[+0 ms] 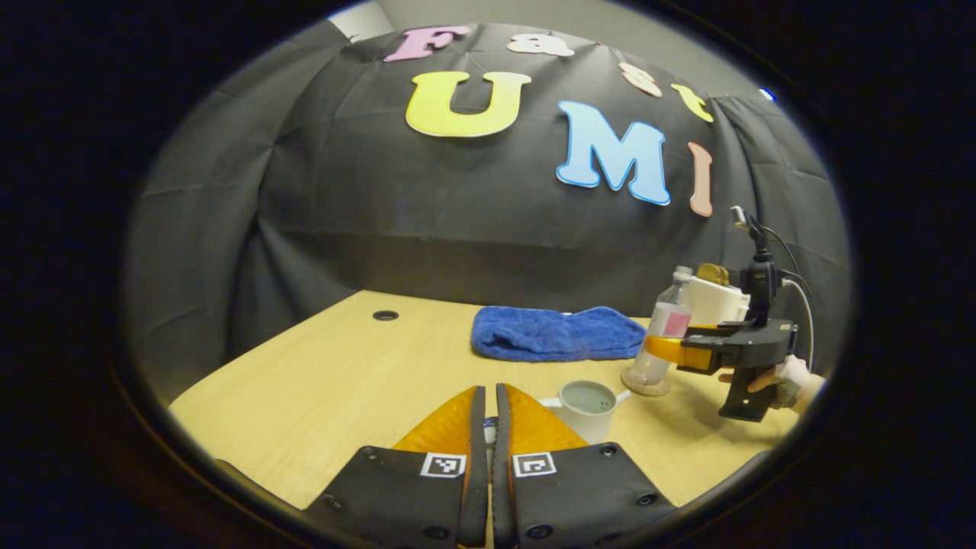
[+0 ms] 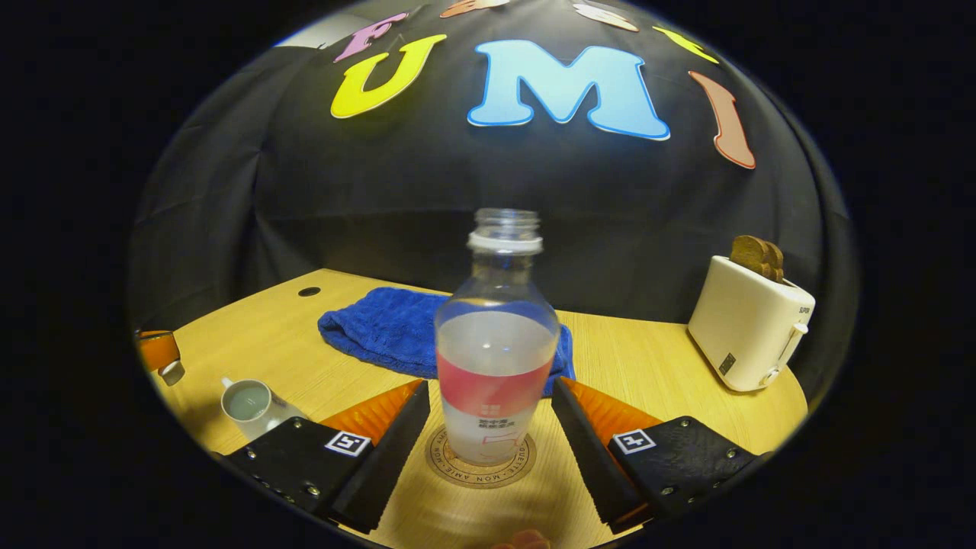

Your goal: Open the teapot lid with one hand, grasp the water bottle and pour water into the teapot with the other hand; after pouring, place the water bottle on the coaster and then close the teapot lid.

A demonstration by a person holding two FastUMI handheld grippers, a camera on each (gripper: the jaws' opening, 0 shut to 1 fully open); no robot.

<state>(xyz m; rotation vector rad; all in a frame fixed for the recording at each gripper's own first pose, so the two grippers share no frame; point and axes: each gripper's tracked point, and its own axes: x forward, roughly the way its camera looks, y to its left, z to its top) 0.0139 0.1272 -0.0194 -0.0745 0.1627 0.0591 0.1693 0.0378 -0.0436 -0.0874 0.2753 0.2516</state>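
Observation:
The clear water bottle, uncapped and about half full with a pink label, stands upright on the round coaster. My right gripper is open around it, with a gap between each finger and the bottle. The white teapot sits uncovered with water inside, left of the bottle and coaster. My left gripper is shut on the small teapot lid, held above the table left of the teapot. In the left gripper view, the right gripper flanks the bottle, a gloved hand holding it.
A blue towel lies folded behind the teapot and bottle. A cream toaster with toast in it stands at the back right. The wooden table has a cable hole near its far left edge.

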